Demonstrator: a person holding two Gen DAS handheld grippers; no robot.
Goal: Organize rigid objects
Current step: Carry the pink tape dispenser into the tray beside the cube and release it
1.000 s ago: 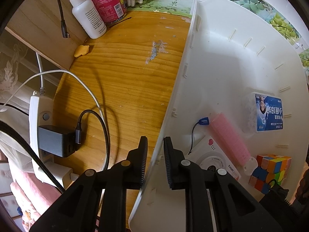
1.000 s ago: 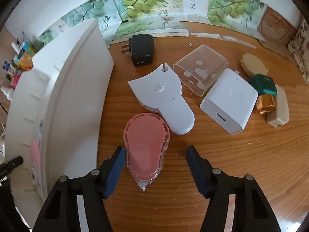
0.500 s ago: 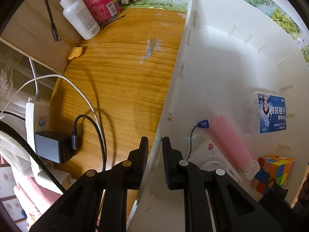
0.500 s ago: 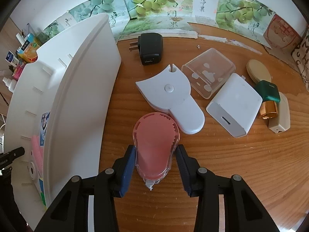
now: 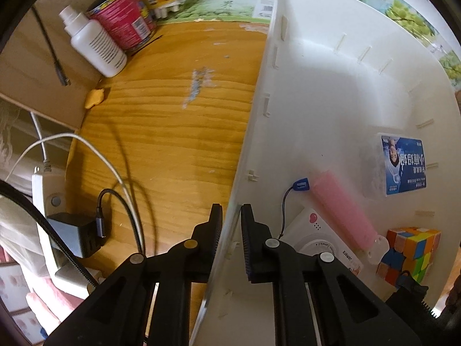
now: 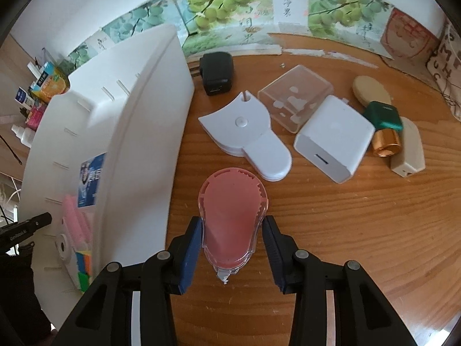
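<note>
Jaws of the right gripper (image 6: 232, 248) are clamped on the narrow end of a pink correction-tape dispenser (image 6: 232, 213), one blue pad on each flank; its long axis runs straight ahead along the fingers, the rounded wheel end farthest from the jaws and the white tip pointing back between them. Whether it is clear of the bench (image 6: 331, 230) I cannot tell. The white storage bin (image 6: 129, 144) stands just to the left of these jaws, its near wall rising beside the dispenser, so by my judgement the coming move is a lift and a carry leftward over that wall. The left gripper (image 5: 231, 230) points down and its jaws are pinched shut on the bin's rim, one finger outside over the bench, the other inside, steadying it. Already inside, ahead and right of the left jaws, lie a pink tube (image 5: 343, 207), a blue-labelled box (image 5: 403, 167), a colour cube (image 5: 409, 253) and a white round-faced device (image 5: 319, 245).
</note>
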